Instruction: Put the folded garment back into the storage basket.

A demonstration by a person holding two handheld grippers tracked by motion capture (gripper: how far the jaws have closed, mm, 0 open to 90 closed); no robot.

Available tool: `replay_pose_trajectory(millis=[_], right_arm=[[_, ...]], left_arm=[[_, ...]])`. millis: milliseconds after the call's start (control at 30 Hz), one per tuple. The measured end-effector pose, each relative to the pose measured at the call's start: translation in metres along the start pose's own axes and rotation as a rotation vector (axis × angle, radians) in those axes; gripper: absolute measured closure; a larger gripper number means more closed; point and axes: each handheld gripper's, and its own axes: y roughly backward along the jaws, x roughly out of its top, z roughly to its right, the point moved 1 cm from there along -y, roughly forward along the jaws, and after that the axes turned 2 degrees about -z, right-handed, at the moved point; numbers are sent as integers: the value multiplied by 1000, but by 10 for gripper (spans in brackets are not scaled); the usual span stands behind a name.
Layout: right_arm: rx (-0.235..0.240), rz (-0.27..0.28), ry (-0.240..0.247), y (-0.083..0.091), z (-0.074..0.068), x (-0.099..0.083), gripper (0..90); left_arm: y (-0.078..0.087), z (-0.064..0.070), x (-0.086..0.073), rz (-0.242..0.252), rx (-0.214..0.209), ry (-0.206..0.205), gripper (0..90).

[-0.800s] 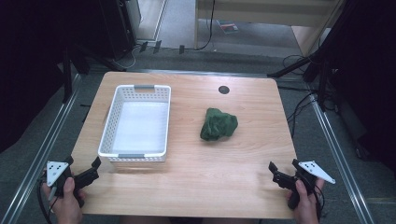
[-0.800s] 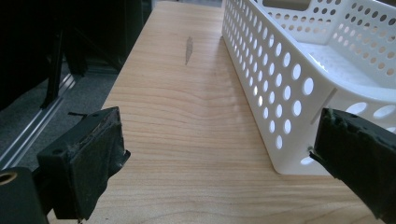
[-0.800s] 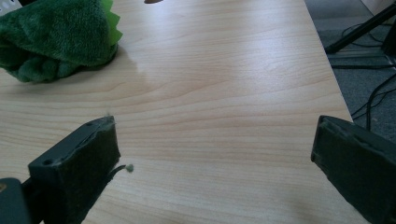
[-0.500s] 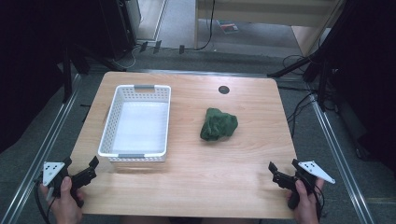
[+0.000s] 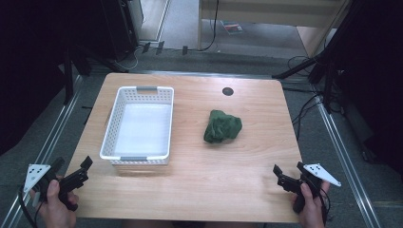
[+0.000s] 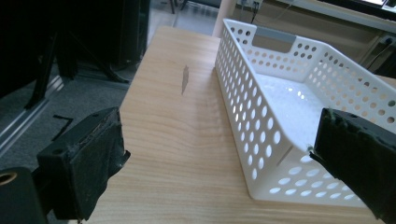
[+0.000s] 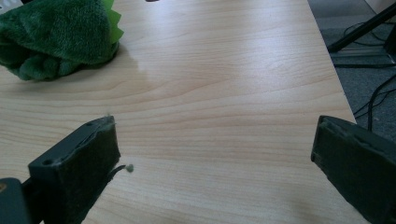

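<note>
**Hovering at the near corners, both grippers wide and empty**

Sitting a little right of the counter's [image 5: 190, 185] middle, the green plush toy [image 5: 222, 126] lies crumpled, well apart from the white basket [image 5: 138, 154], which stands to the toy's left. In the right gripper view the toy [image 7: 56, 39] is cut off by the top and left edges, so its shape is hard to make out; a pale green fringe shows at its upper right. In the left gripper view the basket [image 6: 289, 116] is cut off at the right, and one black jaw hides part of its near corner.

The left gripper [image 5: 83, 170] is held off the counter's near left corner, nearer the basket than the toy, its jaws spread wide with nothing between them. The right gripper [image 5: 280, 173] hangs at the near right corner, below and right of the toy, jaws likewise wide apart and empty.

Against the earlier high view, the left gripper has drifted slightly outward and lower; the right gripper, toy and basket sit unchanged.
</note>
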Motion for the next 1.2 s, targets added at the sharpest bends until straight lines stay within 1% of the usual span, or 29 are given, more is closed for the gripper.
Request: replay_pose_trajectory(millis=[100, 133, 233, 267, 300, 367, 467, 533, 567, 633, 667, 700, 733, 767, 800, 867, 900, 933, 1000, 1033, 1067, 1100, 1133, 1167, 1200], right_arm=[[0, 0, -1, 0, 0, 0, 11], [-1, -1, -2, 0, 0, 0, 11], [-1, -1, -1, 0, 0, 0, 11], [-1, -1, -2, 0, 0, 0, 12], [-1, -2, -1, 0, 0, 0, 12], [-2, -2, -1, 0, 0, 0, 11], [-4, -4, -1, 0, 0, 0, 11], [-4, -4, -1, 0, 0, 0, 11], [-4, -3, -1, 0, 0, 0, 11], [-6, -1, -3, 0, 0, 0, 11], [-8, -2, -8, 0, 0, 0, 11], [-8, -2, -8, 0, 0, 0, 11], [-12, -2, -18, 0, 1, 0, 12], [-12, -2, -18, 0, 1, 0, 12], [-14, 0, -22, 0, 1, 0, 11], [-13, -1, -25, 0, 1, 0, 12], [-14, -2, -26, 0, 1, 0, 12], [-14, -2, -26, 0, 1, 0, 12], [-14, -1, -29, 0, 2, 0, 11], [-14, -1, -29, 0, 2, 0, 11], [-14, -1, -29, 0, 2, 0, 11], [-13, 1, -28, 0, 2, 0, 11], [-14, 1, -28, 0, 2, 0, 11], [-14, 1, -28, 0, 2, 0, 11], [-13, 1, -28, 0, 1, 0, 11]], left_arm=[[5, 6, 9, 9, -1, -4, 25], [7, 9, 12, 11, -7, -15, 25], [11, 16, 18, 17, -18, -30, 25], [13, 20, 21, 19, -32, -38, 25], [13, 20, 21, 19, -32, -38, 25], [14, 25, 24, 23, -42, -44, 25], [15, 32, 27, 14, -53, -62, 25], [14, 35, 29, 10, -52, -66, 25], [14, 38, 30, 8, -56, -65, 25], [14, 40, 31, 7, -54, -71, 25], [13, 44, 34, 10, -57, -64, 25], [13, 44, 34, 10, -57, -64, 25], [10, 51, 36, 9, -59, -73, 24], [10, 51, 36, 9, -59, -73, 24], [7, 56, 37, 3, -65, -81, 23], [3, 62, 38, -6, -71, -84, 0], [-3, 69, 40, -16, -74, -74, 0], [-3, 69, 40, -16, -74, -74, 0], [-10, 77, 42, -26, -79, -58, 0], [-15, 85, 43, -37, -95, -66, 0], [-15, 85, 43, -37, -95, -66, 0], [-19, 91, 44, -43, -109, -71, 0], [-24, 100, 44, -49, -121, -88, 0], [-24, 100, 44, -49, -121, -88, 0], [-28, 108, 45, -59, -143, -94, 0]])
